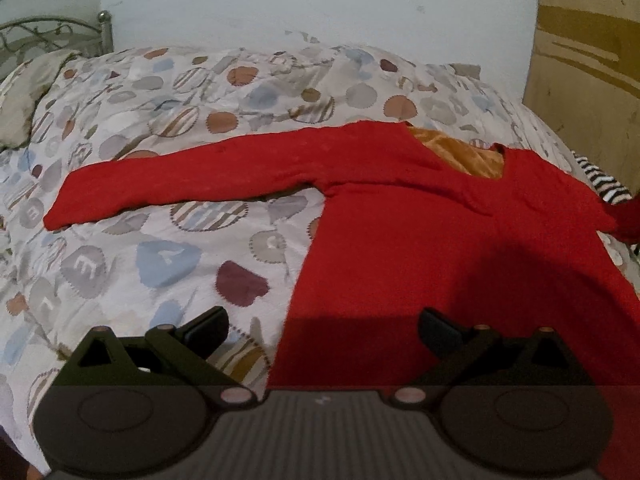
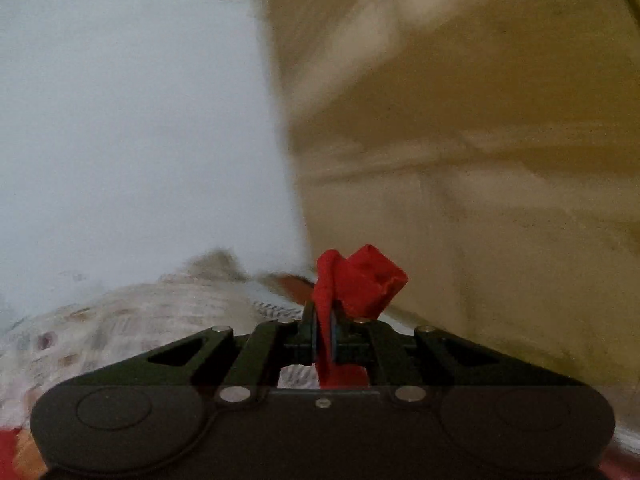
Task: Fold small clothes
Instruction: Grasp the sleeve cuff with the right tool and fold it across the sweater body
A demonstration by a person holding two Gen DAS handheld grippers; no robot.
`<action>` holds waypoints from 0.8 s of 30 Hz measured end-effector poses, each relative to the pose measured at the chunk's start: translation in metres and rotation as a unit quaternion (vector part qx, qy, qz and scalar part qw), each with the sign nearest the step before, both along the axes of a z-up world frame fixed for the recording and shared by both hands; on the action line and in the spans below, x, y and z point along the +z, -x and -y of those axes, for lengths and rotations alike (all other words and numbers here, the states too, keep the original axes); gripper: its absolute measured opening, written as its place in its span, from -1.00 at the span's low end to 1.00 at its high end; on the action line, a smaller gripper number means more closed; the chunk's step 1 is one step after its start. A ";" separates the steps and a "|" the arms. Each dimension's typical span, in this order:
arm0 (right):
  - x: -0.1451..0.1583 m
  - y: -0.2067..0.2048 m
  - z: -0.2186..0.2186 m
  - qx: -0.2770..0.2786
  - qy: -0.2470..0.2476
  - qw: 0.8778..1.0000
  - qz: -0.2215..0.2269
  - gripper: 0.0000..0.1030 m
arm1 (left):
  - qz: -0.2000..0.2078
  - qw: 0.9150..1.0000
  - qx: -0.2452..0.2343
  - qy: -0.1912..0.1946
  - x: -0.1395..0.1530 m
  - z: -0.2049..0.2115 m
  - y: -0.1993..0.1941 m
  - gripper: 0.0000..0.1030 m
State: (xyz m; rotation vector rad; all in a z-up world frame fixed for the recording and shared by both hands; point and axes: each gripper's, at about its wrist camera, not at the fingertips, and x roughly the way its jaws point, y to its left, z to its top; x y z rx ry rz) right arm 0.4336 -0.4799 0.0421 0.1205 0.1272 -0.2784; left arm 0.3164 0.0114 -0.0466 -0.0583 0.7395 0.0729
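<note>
Left wrist view: red sweater [image 1: 440, 240] lies spread flat on a bed, filling the center and right of the frame. 1 sleeve [image 1: 192, 180] stretches out straight toward the left edge, cuff end at mid left. The neckline at upper right center shows an orange-tan lining [image 1: 460, 152]. The sweater rests on a patterned bedspread [image 1: 140, 272] with grey, blue, brown and maroon patches. A black-and-white striped cloth [image 1: 604, 180] peeks out at the right edge, just beside the sweater's shoulder. A pillow [image 1: 24, 100] and a metal bed frame [image 1: 52, 36] sit at upper left, a white wall [image 1: 320, 0] runs across the top, and a tan wooden panel [image 1: 588, 60] is at upper right. The left gripper [image 1: 323, 326] is at the bottom of the frame, its 2 black fingers [image 1: 204, 328] spread wide apart with nothing between them; the right one hangs over the sweater hem, the left one over the bedspread. A dark shadow falls on the sweater's lower right part.

Right wrist view: heavy motion blur. The right gripper [image 2: 325, 340] at bottom center is pressed together, pinching a bunch of red fabric [image 2: 360, 284] of the sweater; the cloth sticks up past the fingertips and also hangs below them. The bedspread is blurred at lower left, white wall at upper left, tan panel on the right half. A bit of red and orange shows at the bottom left corner.
</note>
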 end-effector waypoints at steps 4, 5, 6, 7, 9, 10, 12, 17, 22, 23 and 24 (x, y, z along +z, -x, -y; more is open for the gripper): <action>0.017 -0.004 -0.089 0.116 0.072 0.990 0.013 -0.90 | 0.002 1.000 0.019 0.012 0.002 -0.015 0.006 0.99; 0.017 -0.002 -0.111 0.143 0.088 0.986 0.014 -0.90 | 0.003 1.000 0.025 0.015 0.003 -0.019 0.008 0.99; 0.014 0.001 -0.136 0.173 0.101 0.980 0.015 -0.90 | 0.003 0.999 0.031 0.017 0.003 -0.023 0.009 0.99; 0.009 0.005 -0.158 0.199 0.109 0.974 0.013 -0.90 | 0.003 0.999 0.036 0.019 0.003 -0.027 0.010 0.99; -0.006 0.014 -0.197 0.249 0.130 0.960 0.002 -0.90 | 0.003 0.999 0.047 0.023 0.003 -0.035 0.012 0.99; -0.016 0.020 -0.215 0.275 0.144 0.951 -0.006 -0.90 | 0.003 0.998 0.051 0.025 0.002 -0.039 0.013 0.99; -0.038 0.032 -0.248 0.320 0.175 0.931 -0.026 -0.90 | 0.003 0.998 0.060 0.026 0.001 -0.046 0.014 0.99; -0.100 0.061 -0.297 0.392 0.256 0.879 -0.093 -0.90 | 0.006 0.997 0.071 0.027 -0.003 -0.055 0.015 0.99; -0.134 0.094 -0.330 0.432 0.343 0.824 -0.131 -0.68 | 0.011 0.997 0.063 0.030 -0.006 -0.050 0.012 0.99; -0.138 0.100 -0.331 0.437 0.349 0.818 -0.134 -0.52 | 0.012 0.998 0.061 0.032 -0.006 -0.048 0.010 0.99; -0.138 0.105 -0.329 0.441 0.349 0.816 -0.135 -0.38 | 0.014 0.998 0.058 0.035 -0.005 -0.046 0.009 0.99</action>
